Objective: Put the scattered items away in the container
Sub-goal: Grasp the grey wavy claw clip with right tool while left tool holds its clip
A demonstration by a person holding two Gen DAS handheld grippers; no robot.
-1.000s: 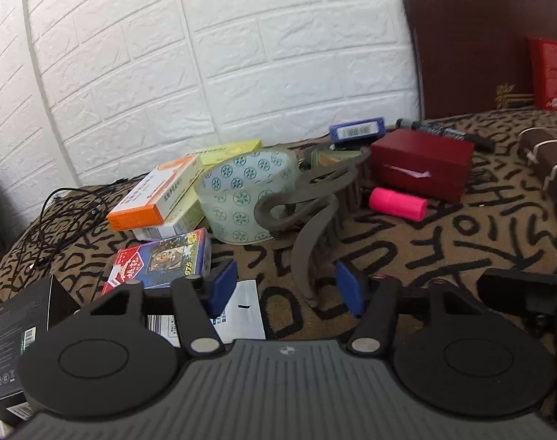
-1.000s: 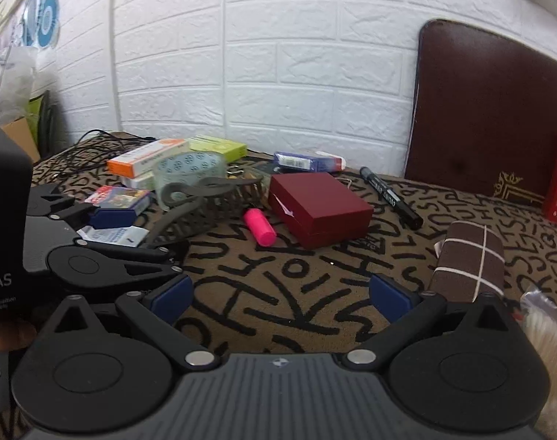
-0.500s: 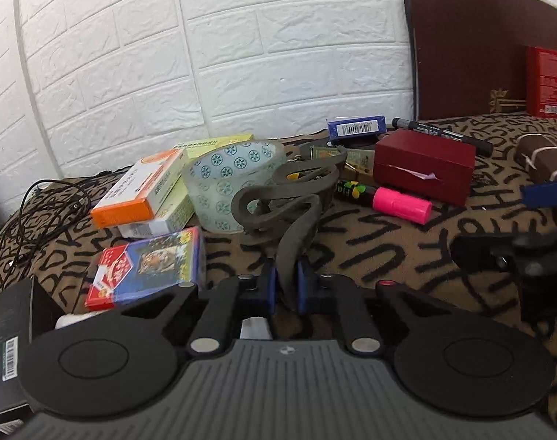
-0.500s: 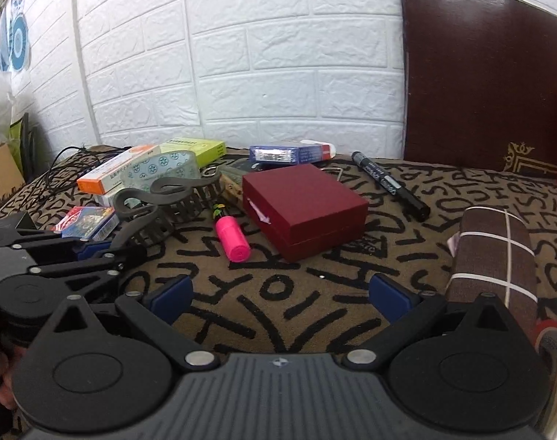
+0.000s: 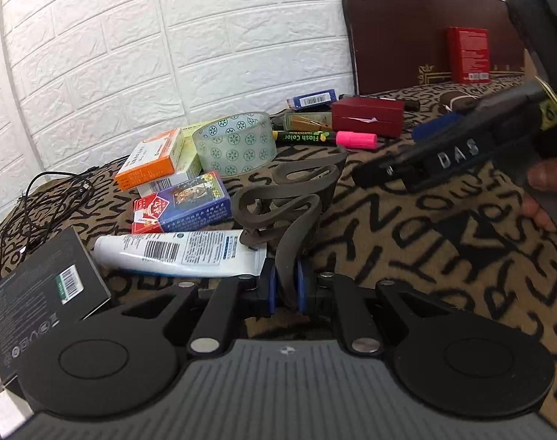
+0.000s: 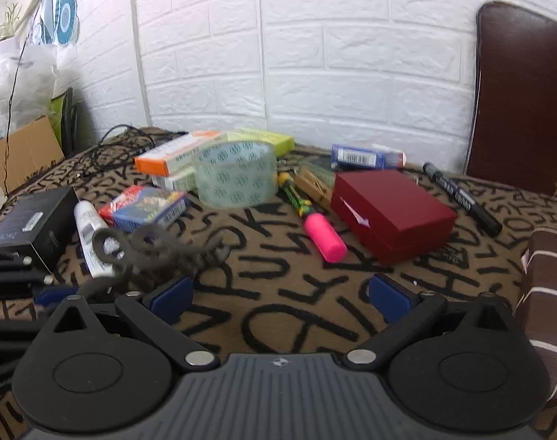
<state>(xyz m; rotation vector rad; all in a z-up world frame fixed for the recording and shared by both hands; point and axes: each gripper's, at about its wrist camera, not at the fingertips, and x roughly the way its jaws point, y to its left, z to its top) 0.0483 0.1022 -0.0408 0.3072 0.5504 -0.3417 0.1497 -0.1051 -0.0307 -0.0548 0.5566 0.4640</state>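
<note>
the left gripper (image 5: 286, 288) has its jaws clamped on the grey hair claw clip (image 5: 293, 212), held at 12 o'clock just ahead of them, above the patterned surface (image 5: 407, 249). the right gripper (image 6: 278, 295) has its jaws apart, empty. beyond at 12 o'clock lie the pink highlighter (image 6: 320, 233) and tape roll (image 6: 236, 174).

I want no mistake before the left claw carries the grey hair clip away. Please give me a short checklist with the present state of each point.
1. Left claw shut on the hair clip: ok, both blue pads press its lower end.
2. Clip free of the white tube: cannot tell, its teeth lie right at the tube.
3. Right claw empty and open: ok.
4. Right claw out of the left one's way: not ok, its body stands close beside the clip in the left view.
5. Container in sight: not ok, neither view shows one.
</note>
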